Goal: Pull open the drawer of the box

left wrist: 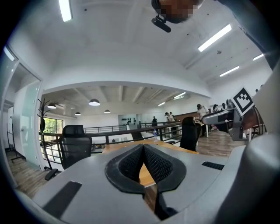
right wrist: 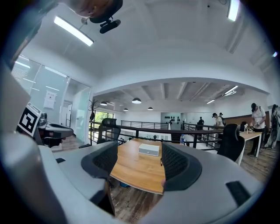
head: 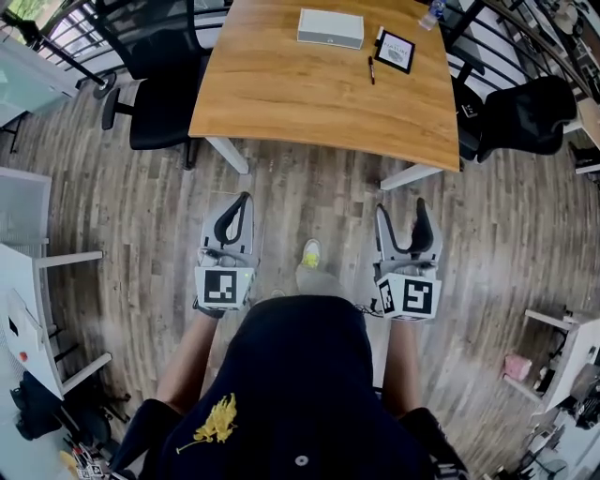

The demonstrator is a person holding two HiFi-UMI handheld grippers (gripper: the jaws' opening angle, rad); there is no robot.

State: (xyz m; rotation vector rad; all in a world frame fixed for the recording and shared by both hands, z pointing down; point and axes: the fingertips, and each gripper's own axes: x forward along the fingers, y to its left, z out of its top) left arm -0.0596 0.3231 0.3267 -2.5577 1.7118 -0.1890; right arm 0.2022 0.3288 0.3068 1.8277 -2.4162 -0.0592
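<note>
The white box (head: pixel 330 28) lies flat at the far side of the wooden table (head: pixel 309 94), and no drawer is seen pulled out of it. Both grippers hang low over the floor in front of the table, far from the box. My left gripper (head: pixel 246 199) is shut, its black pads meeting at the tip (left wrist: pixel 143 148) with nothing between them. My right gripper (head: pixel 400 208) is open. In the right gripper view the box (right wrist: pixel 149 149) shows between its spread jaws (right wrist: pixel 139 147), well beyond them on the table (right wrist: pixel 135 168).
A black-framed card (head: pixel 395 51), a pen (head: pixel 371 69) and a bottle (head: pixel 431 14) lie to the right of the box. Black office chairs stand at the table's left (head: pixel 164 75) and right (head: pixel 525 112). White desks (head: pixel 28 272) line the left side.
</note>
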